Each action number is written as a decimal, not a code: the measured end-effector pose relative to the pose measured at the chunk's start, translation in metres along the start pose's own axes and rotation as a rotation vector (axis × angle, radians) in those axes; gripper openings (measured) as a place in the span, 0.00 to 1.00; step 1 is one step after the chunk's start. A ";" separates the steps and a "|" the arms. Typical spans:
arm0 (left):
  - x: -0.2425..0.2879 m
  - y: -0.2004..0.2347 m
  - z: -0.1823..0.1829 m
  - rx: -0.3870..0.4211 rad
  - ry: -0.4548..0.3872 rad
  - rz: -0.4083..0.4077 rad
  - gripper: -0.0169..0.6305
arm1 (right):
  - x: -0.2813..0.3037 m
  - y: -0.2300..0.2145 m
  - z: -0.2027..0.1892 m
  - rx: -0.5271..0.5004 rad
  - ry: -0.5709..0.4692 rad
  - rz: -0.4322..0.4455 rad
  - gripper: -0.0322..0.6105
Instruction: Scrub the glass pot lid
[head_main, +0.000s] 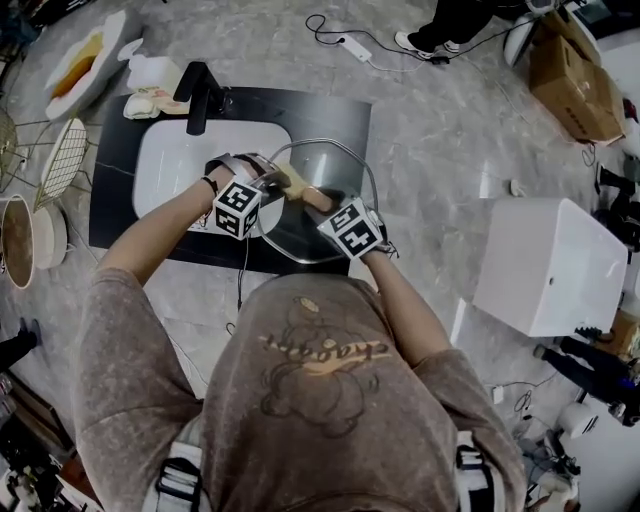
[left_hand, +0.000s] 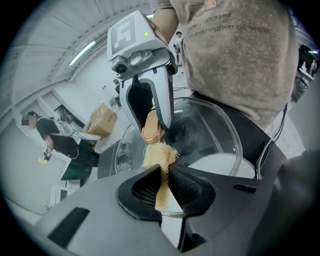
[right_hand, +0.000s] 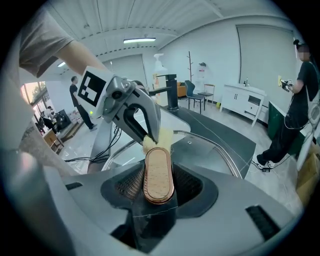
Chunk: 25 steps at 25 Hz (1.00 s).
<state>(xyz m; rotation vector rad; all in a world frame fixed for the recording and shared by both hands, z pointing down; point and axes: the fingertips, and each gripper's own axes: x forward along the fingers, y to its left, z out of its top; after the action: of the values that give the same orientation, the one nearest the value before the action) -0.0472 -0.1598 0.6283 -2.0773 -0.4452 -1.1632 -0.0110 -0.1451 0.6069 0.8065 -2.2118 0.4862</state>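
Looking down in the head view, the glass pot lid (head_main: 335, 172) lies under the left claw (head_main: 268, 183) and right claw (head_main: 322, 203). In the left gripper view, that claw is nipped onto a soft fibrous scrubber (left_hand: 159, 155), seemingly touching the glass just ahead. In the right gripper view, that claw clamps the lid's wooden knob (right_hand: 159, 172), likely the safest hold on stiff, slippery, breakable glass.

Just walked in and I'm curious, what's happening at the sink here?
A person stands over the sink, working on a glass pot lid with two handheld grippers. The right gripper clamps the lid's wooden handle. The left gripper pinches a yellowish fibrous scrubber, its tuft right beside that handle.
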 end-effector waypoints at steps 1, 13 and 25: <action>0.000 -0.001 0.001 -0.020 0.020 0.016 0.12 | 0.000 0.000 0.000 0.003 0.002 0.004 0.32; 0.001 -0.016 0.017 -0.382 0.238 0.162 0.12 | 0.000 0.000 -0.003 0.025 0.029 0.035 0.32; -0.003 -0.032 0.042 -0.747 0.217 0.193 0.12 | -0.005 0.002 -0.004 0.053 0.042 0.071 0.32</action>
<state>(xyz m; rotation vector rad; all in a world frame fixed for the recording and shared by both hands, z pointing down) -0.0427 -0.1068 0.6244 -2.4810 0.3485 -1.5683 -0.0081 -0.1393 0.6056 0.7405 -2.2022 0.5939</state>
